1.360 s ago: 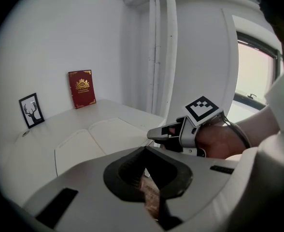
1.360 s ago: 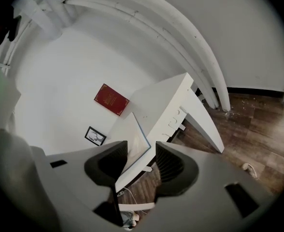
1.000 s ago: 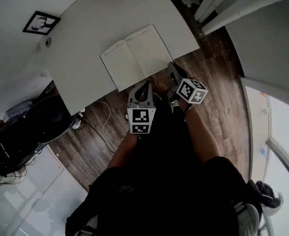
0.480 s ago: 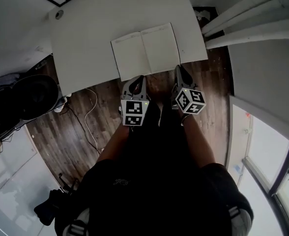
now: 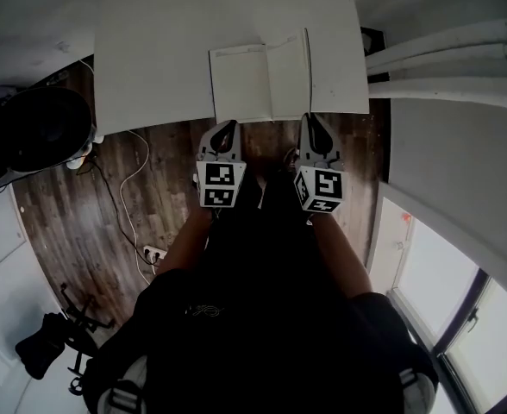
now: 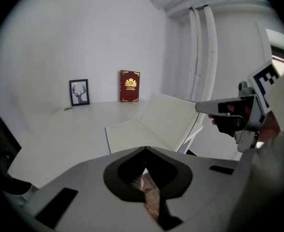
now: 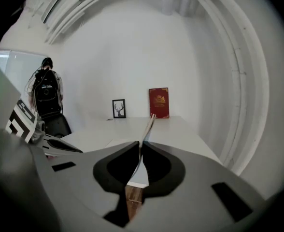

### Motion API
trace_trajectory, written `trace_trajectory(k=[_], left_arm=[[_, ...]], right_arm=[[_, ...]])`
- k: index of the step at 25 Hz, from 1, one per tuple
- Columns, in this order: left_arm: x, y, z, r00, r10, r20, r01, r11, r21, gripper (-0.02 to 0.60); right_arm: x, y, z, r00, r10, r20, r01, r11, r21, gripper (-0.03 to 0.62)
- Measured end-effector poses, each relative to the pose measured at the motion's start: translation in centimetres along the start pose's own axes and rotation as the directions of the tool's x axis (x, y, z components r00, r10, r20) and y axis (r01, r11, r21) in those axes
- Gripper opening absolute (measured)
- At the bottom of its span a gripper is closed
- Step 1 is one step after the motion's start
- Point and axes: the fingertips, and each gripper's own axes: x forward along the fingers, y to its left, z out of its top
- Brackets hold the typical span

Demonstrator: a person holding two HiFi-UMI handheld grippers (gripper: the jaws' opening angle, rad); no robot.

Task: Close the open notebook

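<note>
The notebook [image 5: 245, 84] lies open near the front edge of the white tabletop [image 5: 159, 41]. Its left half is flat on the surface and its right half is lifted off it at a slant.

The right gripper [image 5: 309, 121] is at the notebook's near right corner. In the right gripper view its jaws are all but together, pinched on the raised right half. That half shows there as a thin sheet seen edge-on [image 7: 147, 127], rising from between the jaw tips [image 7: 140, 146] toward the back of the tabletop. The left gripper view shows the same grip from the side, with the right gripper [image 6: 202, 108] holding the outer edge of the tilted half.

The left gripper [image 5: 224, 128] hangs just off the front edge of the tabletop, near the notebook's near left corner but not touching it. In its own view the jaw tips [image 6: 145, 151] meet with nothing between them. The flat left half [image 6: 132, 134] lies just beyond them, and the wooden floor [image 5: 150, 188] shows through the slit below.

At the back of the tabletop a red book [image 6: 130, 86] and a framed picture [image 6: 79, 92] stand upright against the wall, well apart from the notebook.
</note>
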Motion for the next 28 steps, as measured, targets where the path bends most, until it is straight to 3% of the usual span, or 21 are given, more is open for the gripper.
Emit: trace_trajectory(k=[8,28], left_arm=[[-1.7,3.3,-1.8,0.998,0.064,0.007,-0.064,0.996,-0.062,0.000],[-4.1,7.9,-3.8,0.988,0.156,0.019,-0.150,0.972,-0.180,0.000]], right_arm=[[0.6,4.3,1.6,0.998,0.058,0.002,-0.057,0.989,-0.135,0.040],[2.5,11.9,0.8,0.978,0.187,-0.092,-0.206,0.935,-0.290,0.040]])
